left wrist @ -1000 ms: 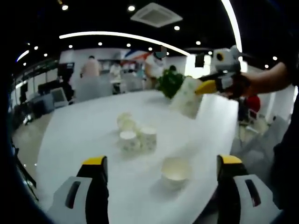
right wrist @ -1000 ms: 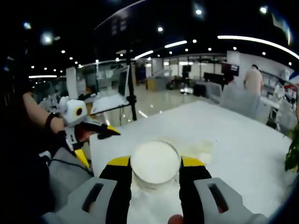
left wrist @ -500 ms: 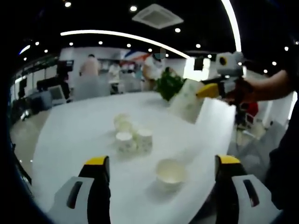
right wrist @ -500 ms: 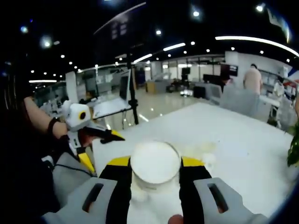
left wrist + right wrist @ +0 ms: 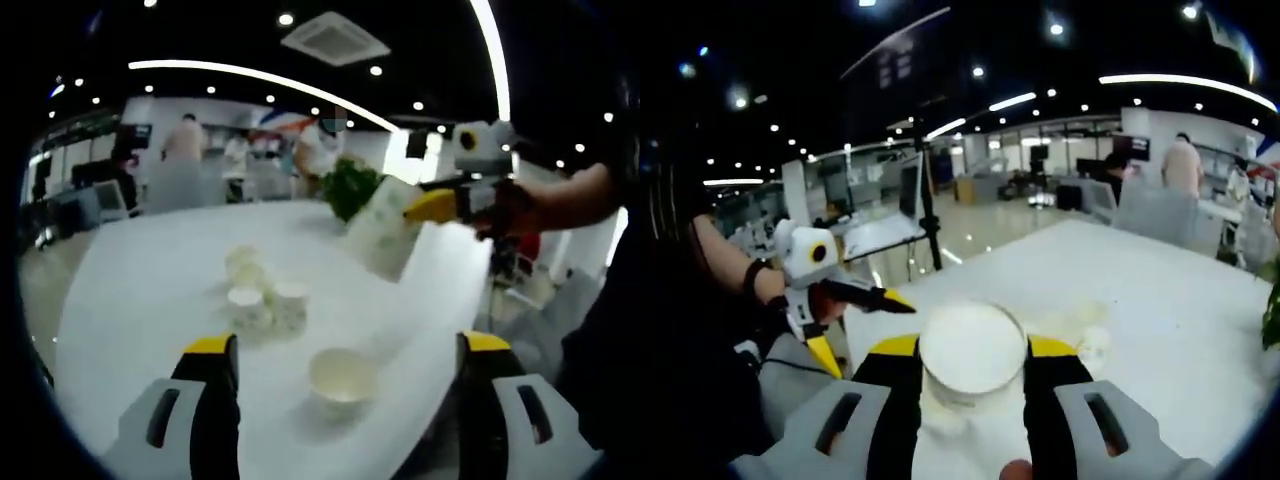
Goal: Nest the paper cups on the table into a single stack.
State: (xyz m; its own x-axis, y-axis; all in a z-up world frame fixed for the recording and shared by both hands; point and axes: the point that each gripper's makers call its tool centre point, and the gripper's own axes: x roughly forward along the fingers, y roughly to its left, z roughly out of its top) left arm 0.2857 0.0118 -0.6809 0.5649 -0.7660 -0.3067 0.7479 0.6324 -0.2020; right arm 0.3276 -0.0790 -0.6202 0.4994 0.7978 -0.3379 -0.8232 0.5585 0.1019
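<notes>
Office lights and a curved light strip [image 5: 270,75] run across a dark ceiling above a big open room with desks, monitors and a few people [image 5: 318,150] at the far side. Below them spreads a white table [image 5: 140,290], mostly bare, its near edge curving off toward the floor on the left gripper view's left side. A green plant [image 5: 348,187] stands at the table's far edge.

Near the table's middle sits a cluster of paper cups [image 5: 262,298], touching or nearly touching, and nearer the camera stands a single cup [image 5: 342,375] with its mouth up, apart from the cluster.

Left gripper [image 5: 340,400]: jaws spread wide, nothing between them, above the table's near edge.

Right gripper [image 5: 972,375]: jaws closed against the sides of a held cup [image 5: 972,350]; in the left gripper view that cup hangs tilted in the air, above the table's far right part.
</notes>
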